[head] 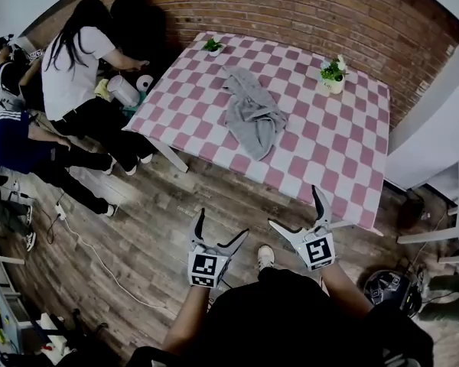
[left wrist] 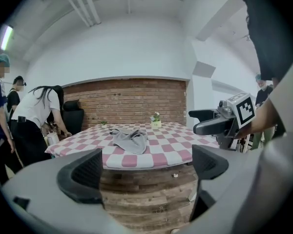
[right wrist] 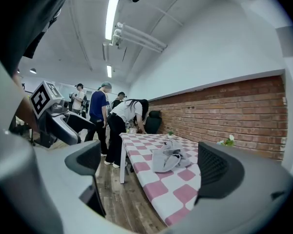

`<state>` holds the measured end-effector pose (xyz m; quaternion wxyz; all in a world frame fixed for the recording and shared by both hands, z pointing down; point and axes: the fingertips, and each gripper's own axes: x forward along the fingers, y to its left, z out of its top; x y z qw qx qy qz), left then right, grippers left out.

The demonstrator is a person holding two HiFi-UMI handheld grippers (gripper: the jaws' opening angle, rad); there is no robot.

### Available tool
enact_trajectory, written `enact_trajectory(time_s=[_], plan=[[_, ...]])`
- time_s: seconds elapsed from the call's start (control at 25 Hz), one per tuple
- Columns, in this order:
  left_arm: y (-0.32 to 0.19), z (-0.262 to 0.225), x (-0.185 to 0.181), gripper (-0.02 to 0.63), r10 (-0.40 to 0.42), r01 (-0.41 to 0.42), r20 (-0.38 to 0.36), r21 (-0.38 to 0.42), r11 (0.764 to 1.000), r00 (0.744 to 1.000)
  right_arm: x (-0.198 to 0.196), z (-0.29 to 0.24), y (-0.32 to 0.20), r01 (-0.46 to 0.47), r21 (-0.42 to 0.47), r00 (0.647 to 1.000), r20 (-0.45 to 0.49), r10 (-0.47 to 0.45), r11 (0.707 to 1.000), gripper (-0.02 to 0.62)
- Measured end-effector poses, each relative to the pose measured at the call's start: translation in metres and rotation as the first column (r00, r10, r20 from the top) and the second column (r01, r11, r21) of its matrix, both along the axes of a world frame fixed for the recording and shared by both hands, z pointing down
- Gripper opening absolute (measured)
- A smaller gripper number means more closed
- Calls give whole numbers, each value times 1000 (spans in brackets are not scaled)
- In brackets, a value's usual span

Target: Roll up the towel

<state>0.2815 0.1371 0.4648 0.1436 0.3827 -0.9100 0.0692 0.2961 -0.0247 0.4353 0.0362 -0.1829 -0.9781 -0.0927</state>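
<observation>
— So, where is the towel [head: 252,113]?
— Crumpled near the middle of the worktop [head: 344,159]
— And the grippers?
— Left gripper [head: 222,224] and right gripper [head: 294,206] hang before the worktop's near edge, both spread, empty

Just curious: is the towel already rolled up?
No, the grey towel lies crumpled and loose on the checkered table.
</observation>
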Motion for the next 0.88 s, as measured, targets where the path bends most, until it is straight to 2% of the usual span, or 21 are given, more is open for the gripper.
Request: enact_trajectory(time_s=[0.24,0.48,0.68,0.88], plan=[[-19,-2,-31,560,-17,17,2,4,1000,1000,-43,3,-14,23,5,1000,7,-23,1000,591],[-19,5,-58,555,-10,10,-32,-6,1000,999,-77,13,-18,21,25,1000,-9,-21,999,591],[-22,11,-93,552,8,-7,-41,8,1000,999,-104,32,-14,42,117,998,-45,-36,992,591],[-25,11,-141,543,59,-59,-33,5,998,998,-143,49,-12,37,212,995,-99,-16,977,589]])
